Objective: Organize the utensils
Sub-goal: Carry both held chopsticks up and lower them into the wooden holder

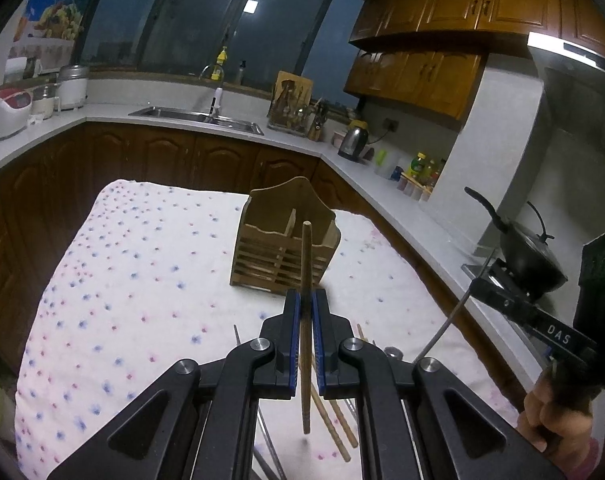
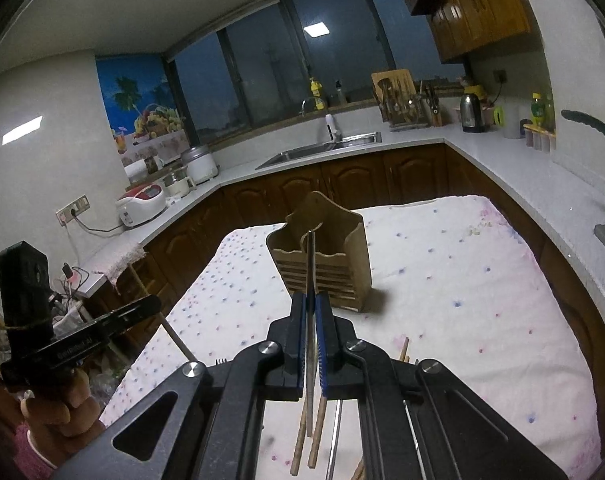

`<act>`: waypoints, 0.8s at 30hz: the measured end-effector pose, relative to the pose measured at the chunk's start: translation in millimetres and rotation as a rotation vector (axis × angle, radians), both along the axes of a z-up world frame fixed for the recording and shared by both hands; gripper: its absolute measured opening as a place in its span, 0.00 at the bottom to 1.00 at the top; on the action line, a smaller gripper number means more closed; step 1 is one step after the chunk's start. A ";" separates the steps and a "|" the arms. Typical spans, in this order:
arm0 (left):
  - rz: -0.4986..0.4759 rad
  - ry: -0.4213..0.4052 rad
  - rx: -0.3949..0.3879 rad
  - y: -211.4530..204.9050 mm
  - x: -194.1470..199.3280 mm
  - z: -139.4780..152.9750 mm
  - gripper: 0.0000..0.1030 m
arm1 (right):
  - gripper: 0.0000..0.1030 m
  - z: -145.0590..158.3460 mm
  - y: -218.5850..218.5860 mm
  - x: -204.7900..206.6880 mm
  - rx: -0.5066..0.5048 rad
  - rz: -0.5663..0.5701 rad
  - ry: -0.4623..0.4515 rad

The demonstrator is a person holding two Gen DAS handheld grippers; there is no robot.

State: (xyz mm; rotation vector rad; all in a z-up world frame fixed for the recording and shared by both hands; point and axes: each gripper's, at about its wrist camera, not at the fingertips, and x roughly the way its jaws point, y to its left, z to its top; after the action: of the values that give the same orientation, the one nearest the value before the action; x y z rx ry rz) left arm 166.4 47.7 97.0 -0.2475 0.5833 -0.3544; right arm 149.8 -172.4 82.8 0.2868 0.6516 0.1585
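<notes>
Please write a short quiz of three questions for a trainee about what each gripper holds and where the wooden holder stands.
1. True or false: the left gripper is shut on a wooden chopstick.
2. What does the right gripper hold?
A) a spoon
B) a thin metal chopstick
C) nothing
3. Fill in: the wooden holder stands upright on the flower-dotted ____, and its compartments look ____.

Key
1. True.
2. B.
3. cloth; empty. More chopsticks lie on the cloth below the grippers.
</notes>
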 end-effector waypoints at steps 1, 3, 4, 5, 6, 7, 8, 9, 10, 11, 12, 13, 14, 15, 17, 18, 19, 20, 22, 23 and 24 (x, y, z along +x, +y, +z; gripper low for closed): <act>0.002 -0.002 -0.001 0.4 0.8 0.2 0.04 | 0.05 0.0 -0.9 1.1 0.003 -0.002 -0.001; 0.007 -0.005 -0.003 0.7 2.3 0.7 0.04 | 0.05 -0.2 -1.7 2.6 0.005 -0.005 -0.001; 0.009 -0.007 -0.003 0.9 3.4 0.8 0.04 | 0.05 -0.1 -2.2 4.0 0.006 -0.007 -0.004; 0.009 -0.010 -0.004 1.3 3.6 1.3 0.04 | 0.05 0.2 -2.3 5.6 0.005 -0.009 -0.007; 0.012 -0.013 -0.003 1.4 4.9 1.9 0.04 | 0.05 0.2 -2.7 6.9 0.005 -0.010 -0.009; 0.016 -0.018 0.000 1.1 7.0 2.7 0.04 | 0.05 0.1 -3.1 8.5 0.006 -0.012 -0.012; 0.017 -0.023 0.000 2.4 8.5 3.3 0.04 | 0.05 0.3 -3.8 11.6 0.009 -0.014 -0.017; 0.018 -0.026 0.001 2.3 10.1 4.1 0.04 | 0.05 0.7 -4.1 13.8 0.010 -0.016 -0.021; 0.021 -0.033 0.001 2.2 13.2 5.5 0.04 | 0.05 1.2 -4.4 16.3 0.010 -0.018 -0.025; 0.022 -0.038 0.002 2.4 15.2 6.1 0.04 | 0.05 2.1 -5.2 20.9 0.012 -0.022 -0.034; 0.022 -0.044 0.003 2.3 18.1 8.0 0.04 | 0.05 3.6 -5.1 23.8 0.011 -0.026 -0.040; 0.025 -0.056 0.004 1.6 22.5 11.3 0.04 | 0.05 5.0 -5.4 29.4 0.008 -0.028 -0.047; 0.026 -0.065 0.007 2.7 24.3 12.2 0.04 | 0.05 6.4 -5.5 33.1 0.008 -0.031 -0.053; 0.031 -0.080 0.010 2.5 29.2 16.1 0.04 | 0.05 8.4 -6.3 39.4 0.011 -0.035 -0.061; 0.036 -0.105 0.010 3.9 37.9 20.9 0.04 | 0.05 14.0 -8.0 54.3 0.009 -0.044 -0.087; 0.042 -0.119 0.012 3.9 44.3 24.9 0.04 | 0.05 16.7 -8.2 59.8 0.007 -0.049 -0.100; 0.047 -0.134 0.015 4.7 49.5 27.5 0.04 | 0.05 20.6 -8.7 67.4 0.005 -0.054 -0.118; 0.056 -0.150 0.018 4.8 56.5 31.2 0.04 | 0.05 23.3 -9.7 73.7 0.003 -0.058 -0.130; 0.071 -0.171 0.020 4.6 70.6 35.7 0.04 | 0.05 30.7 -11.3 90.7 -0.002 -0.070 -0.166; 0.079 -0.182 0.017 4.8 78.4 38.1 0.04 | 0.05 33.8 -12.3 98.9 -0.004 -0.076 -0.182; 0.088 -0.195 0.013 4.8 86.5 40.7 0.04 | 0.05 35.6 -13.6 105.7 -0.004 -0.082 -0.193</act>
State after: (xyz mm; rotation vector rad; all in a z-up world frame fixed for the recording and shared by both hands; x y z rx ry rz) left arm 252.9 52.5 137.8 -0.2223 0.3819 -0.2860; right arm 255.5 -186.0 118.4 0.2902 0.4484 0.1051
